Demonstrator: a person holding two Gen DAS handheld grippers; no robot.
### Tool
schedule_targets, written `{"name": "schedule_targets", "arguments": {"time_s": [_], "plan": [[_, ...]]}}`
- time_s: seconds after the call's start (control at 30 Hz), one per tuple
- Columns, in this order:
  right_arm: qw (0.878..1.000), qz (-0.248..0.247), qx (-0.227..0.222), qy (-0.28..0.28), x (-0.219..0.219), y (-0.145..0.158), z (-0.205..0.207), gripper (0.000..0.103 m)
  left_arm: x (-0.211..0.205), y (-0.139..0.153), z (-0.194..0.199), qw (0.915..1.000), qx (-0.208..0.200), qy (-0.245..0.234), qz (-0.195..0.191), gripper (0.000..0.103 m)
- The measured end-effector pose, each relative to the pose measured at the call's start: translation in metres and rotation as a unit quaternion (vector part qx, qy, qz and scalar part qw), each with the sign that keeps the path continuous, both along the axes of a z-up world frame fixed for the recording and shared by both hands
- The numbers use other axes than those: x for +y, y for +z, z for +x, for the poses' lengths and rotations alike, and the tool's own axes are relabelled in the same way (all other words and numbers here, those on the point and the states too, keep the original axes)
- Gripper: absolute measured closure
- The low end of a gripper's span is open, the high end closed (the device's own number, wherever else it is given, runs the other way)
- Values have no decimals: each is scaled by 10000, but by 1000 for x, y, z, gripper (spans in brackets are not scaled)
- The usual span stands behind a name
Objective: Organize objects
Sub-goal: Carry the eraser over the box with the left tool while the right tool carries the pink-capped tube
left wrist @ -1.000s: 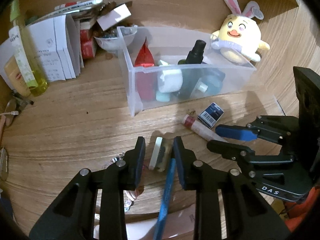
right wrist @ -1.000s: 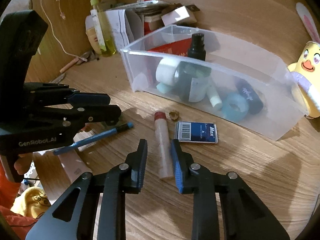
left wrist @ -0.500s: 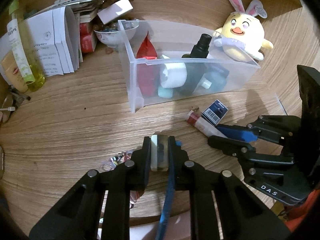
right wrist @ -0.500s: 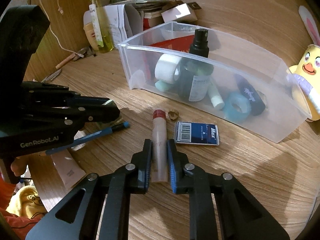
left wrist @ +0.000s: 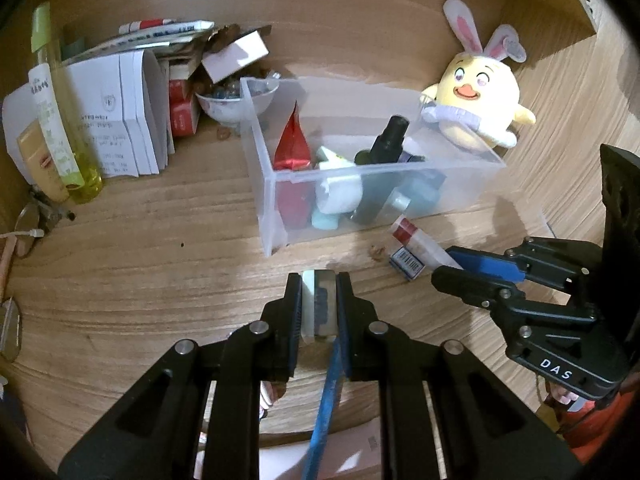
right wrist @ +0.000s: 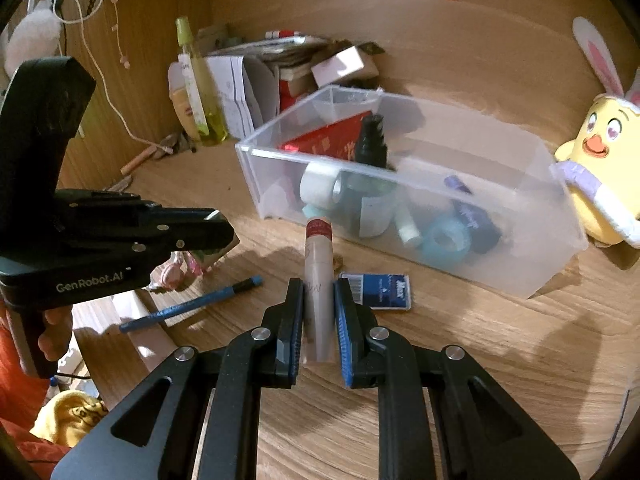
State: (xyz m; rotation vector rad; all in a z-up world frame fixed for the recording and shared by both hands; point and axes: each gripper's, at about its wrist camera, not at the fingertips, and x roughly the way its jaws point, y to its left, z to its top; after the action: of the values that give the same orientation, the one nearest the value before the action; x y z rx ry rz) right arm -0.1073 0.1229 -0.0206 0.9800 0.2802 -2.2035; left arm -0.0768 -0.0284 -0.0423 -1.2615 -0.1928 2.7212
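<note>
Left wrist view: the left gripper (left wrist: 319,306) pinches a small pale block (left wrist: 319,304) above the desk (left wrist: 140,272); the right gripper (right wrist: 318,320) pinches a red-capped tube (right wrist: 319,276). The clear bin (right wrist: 532,256) already holds tape rolls, a dark spray bottle (right wrist: 370,148) and a red packet. A blue pencil (right wrist: 192,308) and blue card (right wrist: 380,292) remain loose outside.

Black angular left gripper (left wrist: 318,304) showing silver screws, right gripper (right wrist: 318,312) wearing blue pads, white lettering, bare fingers (right wrist: 50,340) peeking at nine o'clock.
</note>
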Motion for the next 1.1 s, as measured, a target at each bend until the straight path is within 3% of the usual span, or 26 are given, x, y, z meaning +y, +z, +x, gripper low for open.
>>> {"name": "schedule_targets", "arguments": {"time_s": [0.7, 1.1], "plan": [[9968, -409, 511, -464, 36, 44, -12, 89, 19, 42, -13, 9983, 574, -119, 53, 87], [9927, -631, 822, -622, 43, 68, -23, 89, 31, 60, -26, 9966, 806, -140, -120, 87]]}}
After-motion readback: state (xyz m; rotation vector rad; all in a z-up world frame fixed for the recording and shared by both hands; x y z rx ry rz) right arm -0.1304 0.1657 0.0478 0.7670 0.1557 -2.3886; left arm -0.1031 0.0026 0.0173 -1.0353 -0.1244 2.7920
